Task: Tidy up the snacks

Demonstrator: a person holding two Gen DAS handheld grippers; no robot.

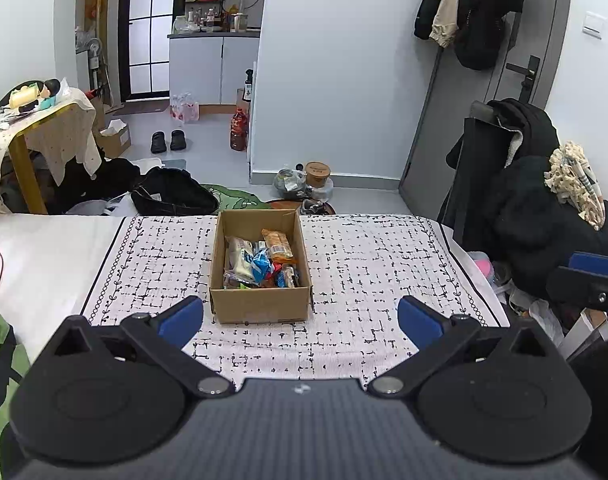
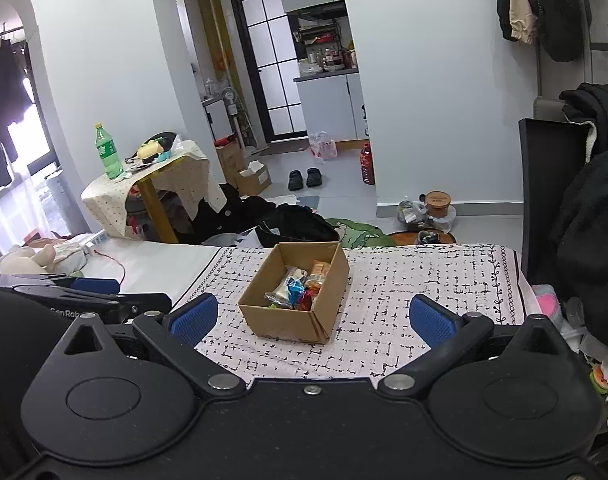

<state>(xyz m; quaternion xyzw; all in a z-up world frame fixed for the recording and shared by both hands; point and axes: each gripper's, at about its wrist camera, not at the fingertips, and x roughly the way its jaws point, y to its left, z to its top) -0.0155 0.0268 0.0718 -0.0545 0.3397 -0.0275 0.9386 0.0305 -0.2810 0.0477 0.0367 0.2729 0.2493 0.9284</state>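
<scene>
Snacks (image 1: pixel 260 262) are all piled inside the open cardboard box (image 1: pixel 260 308): an orange packet at the far end, blue and red wrappers in the middle, a pale pack on the left side. Box sits on the black-and-white patterned cloth (image 1: pixel 384 264), near its middle, toward the far edge. Your left gripper (image 1: pixel 300 318) is just short of the box's near wall, blue pads spread wide, holding nothing. Your right gripper (image 2: pixel 314 316) is also spread wide and empty, box ahead between its fingers, not touching. Beyond the cloth: floor with a black bag (image 1: pixel 172 194) and a pair of black shoes (image 1: pixel 168 141).
</scene>
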